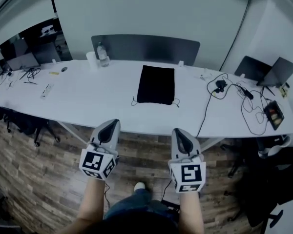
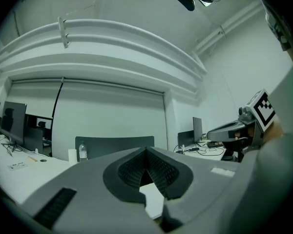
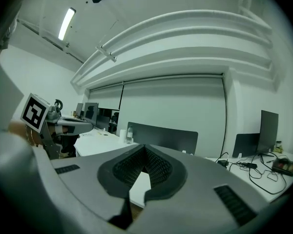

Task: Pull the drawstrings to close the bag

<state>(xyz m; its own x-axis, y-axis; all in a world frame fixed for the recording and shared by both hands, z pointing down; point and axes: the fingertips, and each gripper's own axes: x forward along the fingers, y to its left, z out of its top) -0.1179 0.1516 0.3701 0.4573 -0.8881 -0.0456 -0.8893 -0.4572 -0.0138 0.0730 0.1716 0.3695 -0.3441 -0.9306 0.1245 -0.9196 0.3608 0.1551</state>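
Left claw (image 1: 109, 127) and right claw (image 1: 181, 132) side by side, level, jaws together, both empty

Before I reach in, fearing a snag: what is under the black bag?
Only the white table shows around the black bag, which lies flat on it. Anything directly beneath the fabric is covered.
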